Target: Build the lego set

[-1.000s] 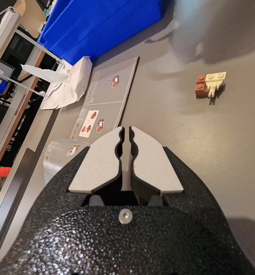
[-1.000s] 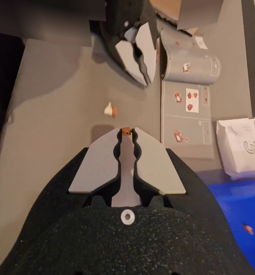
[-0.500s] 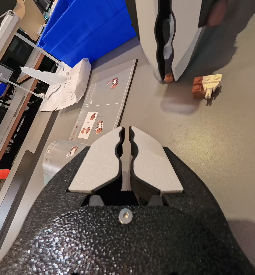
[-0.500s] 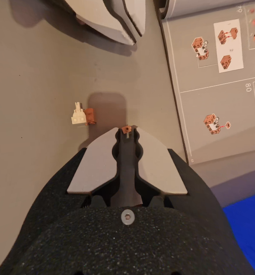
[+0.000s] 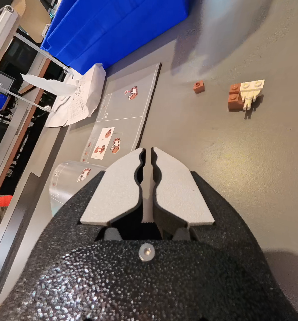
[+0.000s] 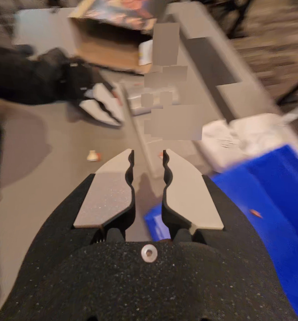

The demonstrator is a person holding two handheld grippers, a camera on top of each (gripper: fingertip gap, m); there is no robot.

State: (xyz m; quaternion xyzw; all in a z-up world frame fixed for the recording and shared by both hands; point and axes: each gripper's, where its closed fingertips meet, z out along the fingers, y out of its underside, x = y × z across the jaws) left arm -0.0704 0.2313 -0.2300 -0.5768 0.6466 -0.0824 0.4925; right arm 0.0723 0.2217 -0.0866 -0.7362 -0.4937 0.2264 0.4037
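Left gripper (image 5: 148,150) fingers nearly clenched, bare, beside the booklet (image 5: 125,111) edge; right gripper (image 6: 148,152) fingers released over open worktop (image 5: 231,165).

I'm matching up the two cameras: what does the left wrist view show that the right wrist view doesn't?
Only the left wrist view: the small brown brick lying alone on the table, sharply seen.

Only the right wrist view: the cardboard box and the right gripper, fingers apart and empty.

Both: the brown-and-cream brick assembly, instruction booklet, white paper bag, blue bin and left gripper.
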